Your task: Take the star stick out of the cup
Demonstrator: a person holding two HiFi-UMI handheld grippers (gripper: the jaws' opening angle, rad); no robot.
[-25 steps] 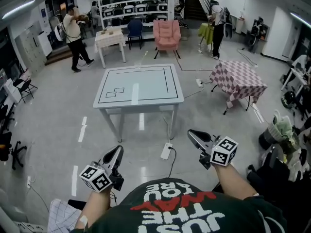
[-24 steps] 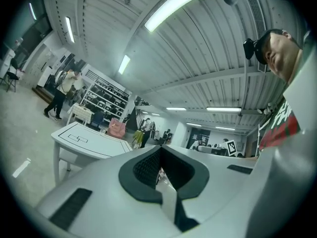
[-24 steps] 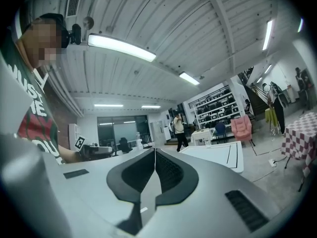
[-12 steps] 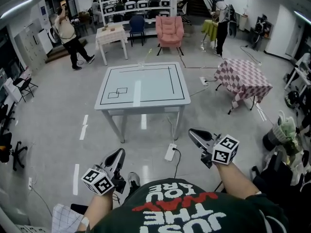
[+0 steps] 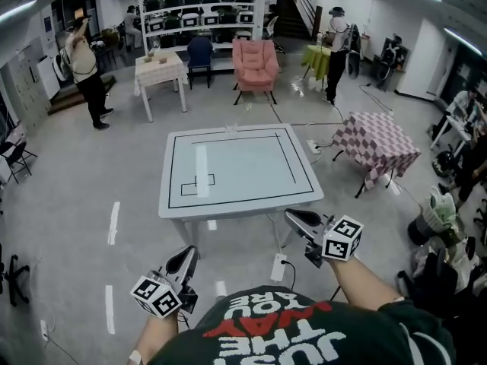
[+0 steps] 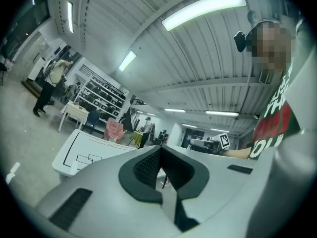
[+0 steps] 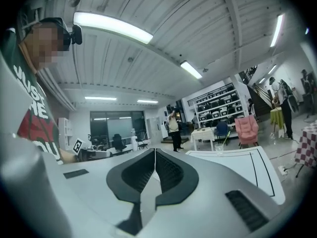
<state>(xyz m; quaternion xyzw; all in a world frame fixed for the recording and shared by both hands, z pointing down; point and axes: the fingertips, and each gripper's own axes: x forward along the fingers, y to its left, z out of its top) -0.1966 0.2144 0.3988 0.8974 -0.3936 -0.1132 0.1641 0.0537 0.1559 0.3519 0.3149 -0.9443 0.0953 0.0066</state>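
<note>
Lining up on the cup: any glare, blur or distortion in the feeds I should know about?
Head view: sharp, edges bowed, a light streak glaring on the table, cup tiny. Right gripper view: heavy fisheye, dark corners, cup small but clear. Left gripper view: same fisheye, ceiling lamp blown out.

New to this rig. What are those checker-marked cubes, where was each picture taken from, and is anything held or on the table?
No robot here: a person holds a two-jaw gripper in each hand; the marked cubes are part of them. The wide picture comes from a head camera looking down, with the left gripper and right gripper at the bottom. The other two come from cameras riding on each gripper. Both show jaws together, holding nothing. At the far edge of the white table stands a clear cup with a green stick in it.
</note>
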